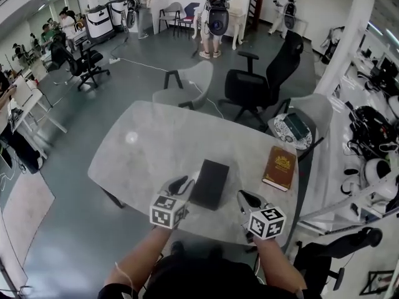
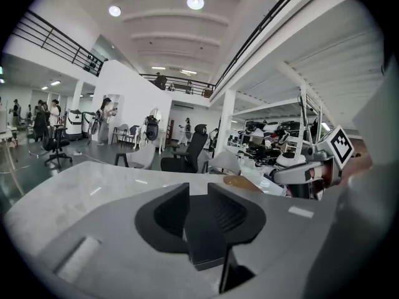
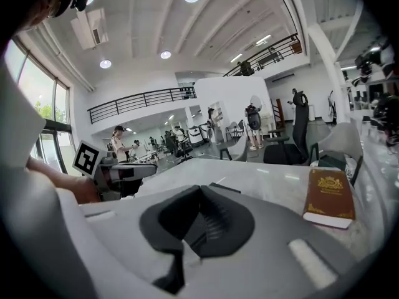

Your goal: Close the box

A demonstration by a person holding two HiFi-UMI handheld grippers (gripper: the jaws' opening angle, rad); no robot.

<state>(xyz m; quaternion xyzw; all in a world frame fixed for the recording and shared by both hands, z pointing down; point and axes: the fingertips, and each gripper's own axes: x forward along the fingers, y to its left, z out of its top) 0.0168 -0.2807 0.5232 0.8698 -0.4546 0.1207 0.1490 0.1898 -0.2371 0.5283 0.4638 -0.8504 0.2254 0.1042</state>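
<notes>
A flat black box (image 1: 210,183) lies with its lid down on the pale marble table (image 1: 149,148), near the front edge. My left gripper (image 1: 181,184) hovers just left of the box; in the left gripper view its jaws (image 2: 198,189) stand a narrow gap apart with nothing pressed between them. Right of the box is my right gripper (image 1: 244,196), and in the right gripper view its jaws (image 3: 199,189) meet at the tips, holding nothing. Just past those tips a thin dark edge of the box (image 3: 225,187) shows.
A brown book (image 1: 279,167) with a gold emblem lies right of the box, near the table's right edge. Grey and black office chairs (image 1: 262,83) stand behind the table, one bearing a round patterned thing (image 1: 293,129). People stand far back in the hall.
</notes>
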